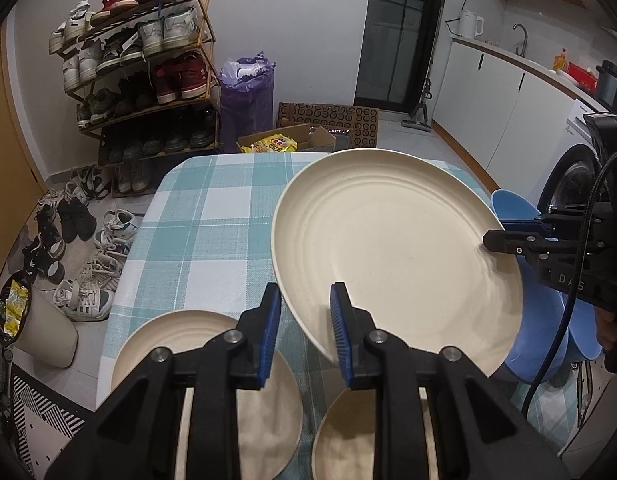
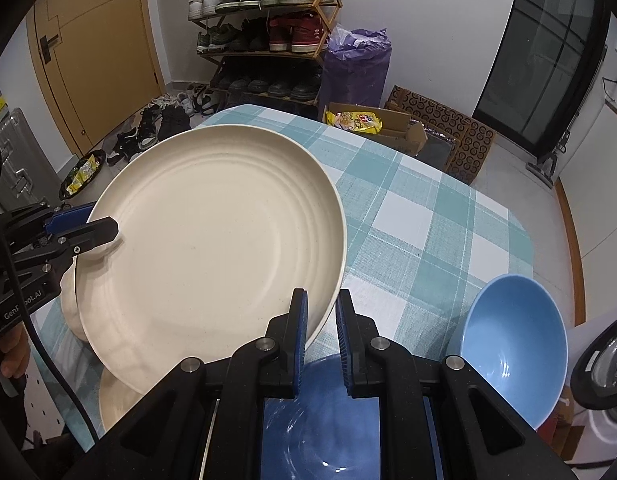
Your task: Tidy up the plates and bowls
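Observation:
A large cream plate point(image 1: 392, 248) point(image 2: 212, 252) hangs tilted above the checked table. My left gripper point(image 1: 306, 332) and my right gripper point(image 2: 321, 340) each clamp its rim on opposite sides. The right gripper shows in the left wrist view point(image 1: 504, 240); the left gripper shows in the right wrist view point(image 2: 96, 232). Two more cream plates point(image 1: 204, 364) point(image 1: 348, 436) lie on the table under my left gripper. A blue bowl point(image 2: 512, 352) stands at the right; another blue bowl point(image 2: 320, 432) sits under my right gripper.
The table point(image 1: 204, 224) has a teal checked cloth. A shoe rack point(image 1: 144, 68), loose shoes point(image 1: 84, 276), a bin point(image 1: 40, 328), cardboard boxes point(image 1: 328, 124) and a purple bag point(image 1: 246, 96) stand on the floor beyond. A washing machine point(image 1: 568, 176) is at the right.

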{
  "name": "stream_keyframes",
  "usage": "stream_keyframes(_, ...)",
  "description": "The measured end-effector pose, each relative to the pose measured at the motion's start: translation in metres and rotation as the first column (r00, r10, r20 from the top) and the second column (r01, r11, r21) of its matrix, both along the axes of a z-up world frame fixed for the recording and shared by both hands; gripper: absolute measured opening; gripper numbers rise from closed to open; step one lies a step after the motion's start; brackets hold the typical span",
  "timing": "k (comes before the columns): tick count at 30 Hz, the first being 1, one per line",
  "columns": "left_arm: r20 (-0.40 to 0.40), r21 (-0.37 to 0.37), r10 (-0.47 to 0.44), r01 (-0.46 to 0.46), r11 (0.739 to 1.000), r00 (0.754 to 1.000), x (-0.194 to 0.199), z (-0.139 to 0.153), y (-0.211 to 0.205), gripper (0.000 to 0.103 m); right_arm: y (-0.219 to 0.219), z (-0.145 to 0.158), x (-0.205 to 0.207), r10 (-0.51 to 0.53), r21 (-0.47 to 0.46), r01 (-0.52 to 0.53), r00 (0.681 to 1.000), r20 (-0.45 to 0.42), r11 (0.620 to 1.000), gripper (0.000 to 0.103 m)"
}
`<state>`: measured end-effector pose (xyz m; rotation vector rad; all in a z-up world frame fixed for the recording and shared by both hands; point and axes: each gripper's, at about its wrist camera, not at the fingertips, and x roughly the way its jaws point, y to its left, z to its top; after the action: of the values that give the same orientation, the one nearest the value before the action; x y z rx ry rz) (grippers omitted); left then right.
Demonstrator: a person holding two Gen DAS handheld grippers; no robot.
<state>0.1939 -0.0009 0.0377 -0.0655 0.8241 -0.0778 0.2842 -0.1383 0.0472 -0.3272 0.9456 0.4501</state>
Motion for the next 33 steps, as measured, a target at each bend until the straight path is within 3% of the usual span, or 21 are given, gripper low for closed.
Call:
stream_keyframes(14,0.029,-0.003,-0.010,0.010,1.000,1.000,-0.032,0.008,-0.003,0.024,-0.004,0.016,-0.042,0.000,0.005,0.000,0.999,0.036,1.000,0.015)
stream_keyframes(33,0.054,0.009,-0.016,0.016,1.000,0.998,-0.078,0.004,-0.010,0.024,-0.012,0.007,-0.080,-0.005,0.020,0.004,0.999,0.046,1.000,0.015)
